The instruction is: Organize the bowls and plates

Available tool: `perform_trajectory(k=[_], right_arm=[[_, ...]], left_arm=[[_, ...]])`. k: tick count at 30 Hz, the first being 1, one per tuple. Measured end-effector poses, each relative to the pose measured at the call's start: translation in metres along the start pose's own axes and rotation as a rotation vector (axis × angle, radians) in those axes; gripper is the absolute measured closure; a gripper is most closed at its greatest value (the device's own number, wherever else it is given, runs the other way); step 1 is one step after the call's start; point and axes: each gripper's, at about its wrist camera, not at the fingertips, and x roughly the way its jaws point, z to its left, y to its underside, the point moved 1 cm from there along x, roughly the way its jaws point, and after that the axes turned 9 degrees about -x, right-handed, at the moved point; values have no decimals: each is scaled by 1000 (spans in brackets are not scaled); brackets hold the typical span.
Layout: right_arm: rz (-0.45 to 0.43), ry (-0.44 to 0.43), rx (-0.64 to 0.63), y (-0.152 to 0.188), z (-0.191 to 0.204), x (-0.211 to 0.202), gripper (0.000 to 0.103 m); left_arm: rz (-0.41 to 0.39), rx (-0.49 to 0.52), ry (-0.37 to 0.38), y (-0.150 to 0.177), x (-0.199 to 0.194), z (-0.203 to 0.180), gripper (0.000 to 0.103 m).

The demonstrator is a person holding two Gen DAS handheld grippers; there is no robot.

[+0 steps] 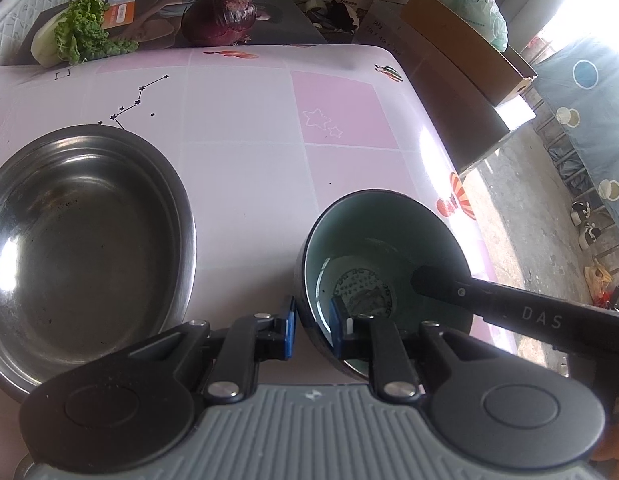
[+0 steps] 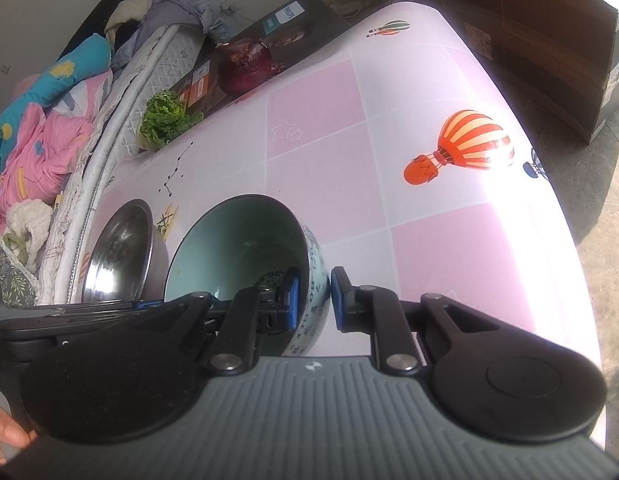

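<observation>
A ceramic bowl (image 1: 373,240) with a teal inside and a patterned outside sits on the pink tablecloth. My left gripper (image 1: 312,328) straddles its near-left rim, one blue pad outside and one inside, jaws closed on the wall. My right gripper (image 2: 313,300) straddles the bowl's (image 2: 237,248) right rim the same way; its finger (image 1: 449,284) shows inside the bowl in the left wrist view. A large steel bowl (image 1: 85,240) stands to the left of the ceramic bowl and also shows in the right wrist view (image 2: 121,248).
A red onion (image 1: 219,14) and a leafy green (image 1: 83,30) lie on a dark box at the table's far edge. Cardboard boxes (image 1: 461,40) stand beyond the table's right edge. A bed with bedding (image 2: 49,120) runs along the left side.
</observation>
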Motion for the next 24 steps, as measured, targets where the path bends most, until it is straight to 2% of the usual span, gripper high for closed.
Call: perform_trajectory(k=[24], right_arm=[[10, 12, -3, 3, 8, 11, 84]], left_arm=[[5, -3, -35, 3, 7, -4, 84]])
